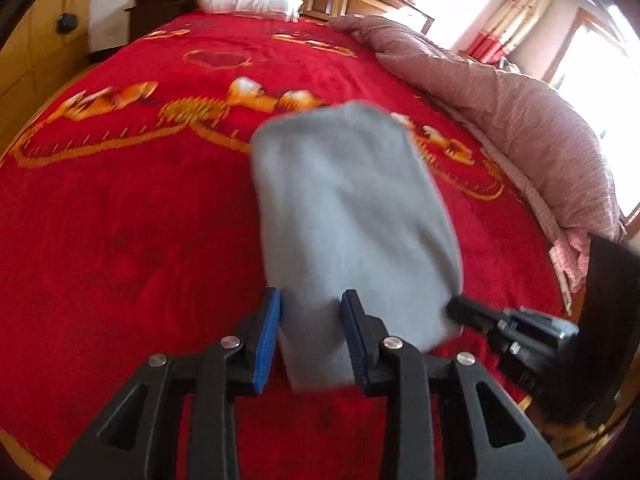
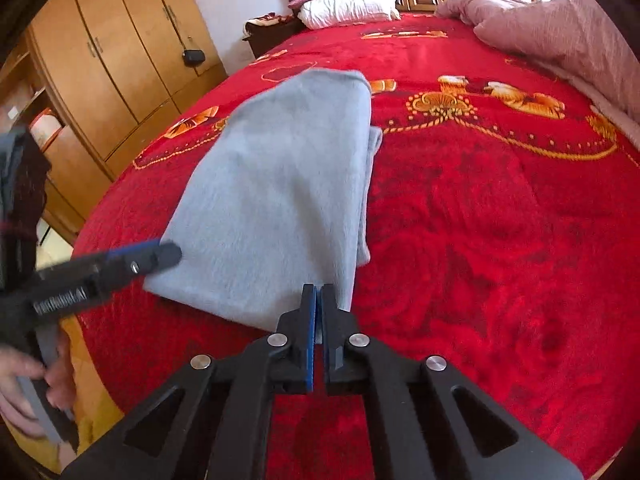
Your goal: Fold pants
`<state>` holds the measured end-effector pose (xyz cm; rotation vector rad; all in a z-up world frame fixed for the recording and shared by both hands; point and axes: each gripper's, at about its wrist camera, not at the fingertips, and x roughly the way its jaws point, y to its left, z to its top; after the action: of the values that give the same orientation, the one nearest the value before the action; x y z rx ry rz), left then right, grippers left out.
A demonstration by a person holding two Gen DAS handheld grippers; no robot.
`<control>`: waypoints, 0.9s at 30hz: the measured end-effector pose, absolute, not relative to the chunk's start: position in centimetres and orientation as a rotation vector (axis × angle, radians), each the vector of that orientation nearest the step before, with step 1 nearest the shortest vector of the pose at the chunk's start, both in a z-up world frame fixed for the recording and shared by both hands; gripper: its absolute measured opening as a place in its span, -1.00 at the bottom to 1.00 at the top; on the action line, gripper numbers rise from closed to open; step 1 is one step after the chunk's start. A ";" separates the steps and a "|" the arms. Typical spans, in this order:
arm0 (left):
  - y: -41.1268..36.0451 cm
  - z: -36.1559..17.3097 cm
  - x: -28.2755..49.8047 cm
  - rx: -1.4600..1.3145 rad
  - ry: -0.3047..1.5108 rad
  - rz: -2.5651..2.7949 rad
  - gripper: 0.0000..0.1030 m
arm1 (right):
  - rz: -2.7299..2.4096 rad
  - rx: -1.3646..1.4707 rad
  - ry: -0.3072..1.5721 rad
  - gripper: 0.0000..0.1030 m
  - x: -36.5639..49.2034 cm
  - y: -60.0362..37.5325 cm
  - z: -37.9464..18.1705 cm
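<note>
1. The left gripper stood partly open astride the near left corner of the folded grey pants; whether its pads pressed the cloth could not be told.
2. The pants lay on the red bed blanket, long axis running away towards the pillows.
3. The right gripper was closed on the pants' near right edge.

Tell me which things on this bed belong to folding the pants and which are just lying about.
Part of the job:
- grey pants, folded on the bed
- left gripper, fingers open astride the near edge
- right gripper, shut on the near edge

Just lying about:
- pillows
- pink quilt
- red blanket, only the work surface
- wardrobe
</note>
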<state>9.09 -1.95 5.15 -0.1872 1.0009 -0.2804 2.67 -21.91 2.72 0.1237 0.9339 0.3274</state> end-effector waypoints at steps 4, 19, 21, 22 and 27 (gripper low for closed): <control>-1.2 4.5 7.3 -0.263 1.007 -0.250 -0.32 | 0.335 0.123 0.917 -0.59 1.2 -22.0 3.8; -3.0 3.0 3.5 -0.105 1.036 -0.101 0.56 | 0.147 -0.002 0.929 0.51 -2.2 -22.4 2.1; -3.1 2.7 3.4 -0.098 1.019 -0.090 0.67 | 0.120 -0.018 0.925 0.58 -2.1 -22.3 1.4; -3.3 2.7 3.3 -0.090 1.010 -0.089 0.77 | 0.105 -0.021 0.927 0.58 -2.1 -22.3 1.1; -4.3 2.0 3.3 -0.045 1.001 -0.060 0.90 | 0.081 0.014 0.898 0.66 -2.1 -22.6 0.5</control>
<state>3.29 -4.34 2.03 -0.0451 1.0007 -0.0602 -2.06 -22.56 0.55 0.0137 0.8983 0.0811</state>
